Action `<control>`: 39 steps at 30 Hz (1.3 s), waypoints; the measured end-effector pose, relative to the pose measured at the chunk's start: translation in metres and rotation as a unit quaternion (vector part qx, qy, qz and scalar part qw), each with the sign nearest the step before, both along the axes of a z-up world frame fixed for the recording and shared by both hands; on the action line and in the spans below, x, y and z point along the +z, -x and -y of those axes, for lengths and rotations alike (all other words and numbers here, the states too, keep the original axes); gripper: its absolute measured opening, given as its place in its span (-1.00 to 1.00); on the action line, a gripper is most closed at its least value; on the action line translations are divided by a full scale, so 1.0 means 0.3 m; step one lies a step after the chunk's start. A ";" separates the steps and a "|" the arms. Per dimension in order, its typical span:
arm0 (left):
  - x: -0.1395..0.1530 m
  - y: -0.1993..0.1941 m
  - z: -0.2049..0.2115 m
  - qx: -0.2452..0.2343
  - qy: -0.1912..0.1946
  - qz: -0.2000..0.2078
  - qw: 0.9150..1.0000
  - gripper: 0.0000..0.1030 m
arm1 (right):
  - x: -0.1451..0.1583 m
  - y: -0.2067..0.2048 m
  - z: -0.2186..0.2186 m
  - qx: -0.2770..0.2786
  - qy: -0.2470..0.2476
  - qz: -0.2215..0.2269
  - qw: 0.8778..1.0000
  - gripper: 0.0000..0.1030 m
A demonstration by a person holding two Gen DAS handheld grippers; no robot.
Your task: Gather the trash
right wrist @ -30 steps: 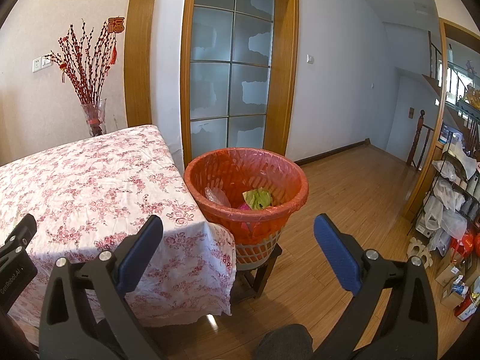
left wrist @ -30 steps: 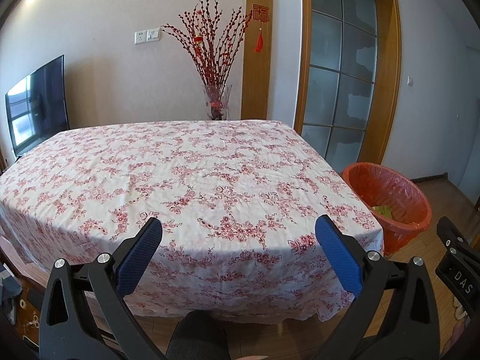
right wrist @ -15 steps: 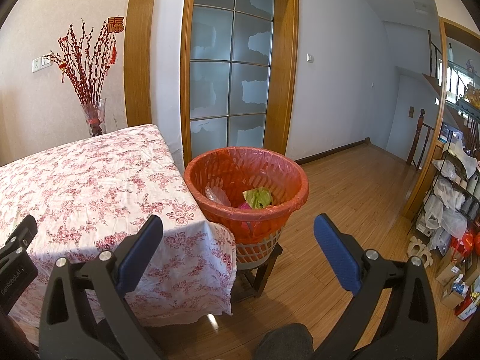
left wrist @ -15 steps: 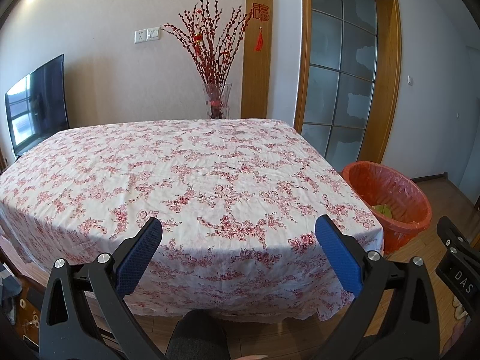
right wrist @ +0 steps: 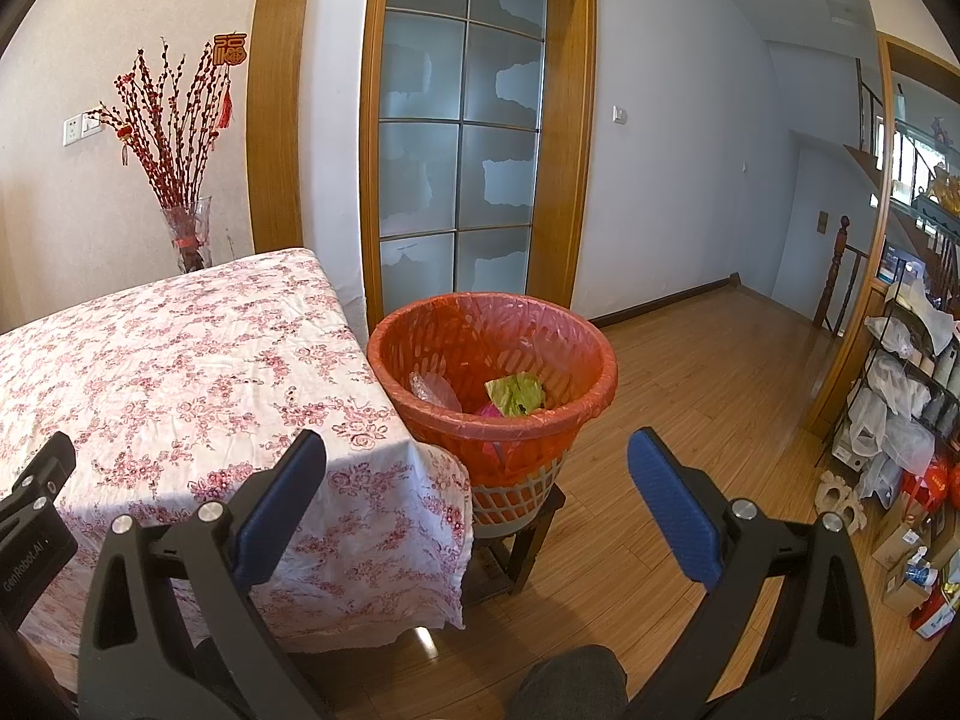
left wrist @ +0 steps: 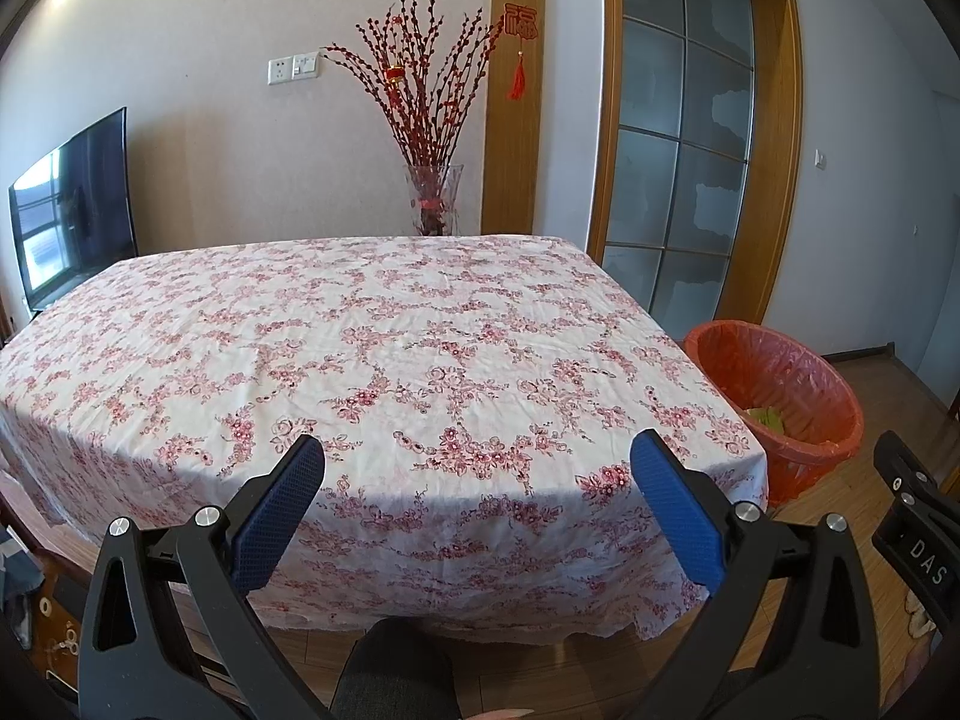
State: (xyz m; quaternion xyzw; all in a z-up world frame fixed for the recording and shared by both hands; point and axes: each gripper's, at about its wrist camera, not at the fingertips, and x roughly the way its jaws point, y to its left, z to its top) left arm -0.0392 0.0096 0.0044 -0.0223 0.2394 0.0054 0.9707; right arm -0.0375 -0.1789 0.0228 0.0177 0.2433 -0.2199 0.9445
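Wooden plank flooring (right wrist: 708,372) runs wide and bare beyond the round orange-lined trash basket (right wrist: 492,354), all the way to the grey wall and the stair post. That basket stands on a small dark wooden stool (right wrist: 516,546), its rim just beside the corner of the table, where the white cloth printed with red flowers (left wrist: 384,360) hangs down over the edge. Inside the basket lie a crumpled green wrapper (right wrist: 515,393), a clear plastic piece (right wrist: 433,389) and something pink, partly hidden.

Behind the basket is a wood-framed door with frosted glass panes (right wrist: 462,150). Left of the basket, past the far edge of the table, a glass vase of red blossom branches (left wrist: 429,132) stands by the wall, and further left a dark flat television (left wrist: 72,210).

On the other side of the basket, a metal rack loaded with bags and boxes (right wrist: 900,408) lines the floor's edge.

Near the table's front edge, the left gripper (left wrist: 477,474) hovers with its blue-padded jaws spread wide, holding nothing. The right gripper (right wrist: 477,474) hangs before the basket, jaws likewise spread and empty.
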 end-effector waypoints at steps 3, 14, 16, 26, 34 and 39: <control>-0.004 0.002 0.001 -0.001 0.000 -0.001 1.000 0.95 | 0.000 0.000 0.000 0.000 0.000 0.000 1.000 0.91; -0.016 -0.001 -0.001 -0.003 -0.001 -0.005 1.000 0.95 | -0.006 -0.001 -0.001 0.000 -0.001 -0.001 1.000 0.91; -0.016 -0.001 -0.001 -0.003 -0.001 -0.005 1.000 0.95 | -0.011 -0.001 -0.005 0.000 -0.001 -0.001 1.000 0.91; -0.016 -0.011 -0.014 -0.005 -0.002 -0.010 1.000 0.95 | -0.021 -0.004 -0.011 0.001 -0.002 -0.002 1.000 0.91; -0.015 -0.018 -0.019 -0.007 -0.003 -0.013 1.000 0.95 | -0.025 -0.006 -0.013 0.000 -0.003 -0.003 1.000 0.91; -0.016 -0.028 -0.025 -0.009 -0.004 -0.017 1.000 0.95 | -0.024 -0.007 -0.012 0.000 -0.003 -0.003 1.000 0.91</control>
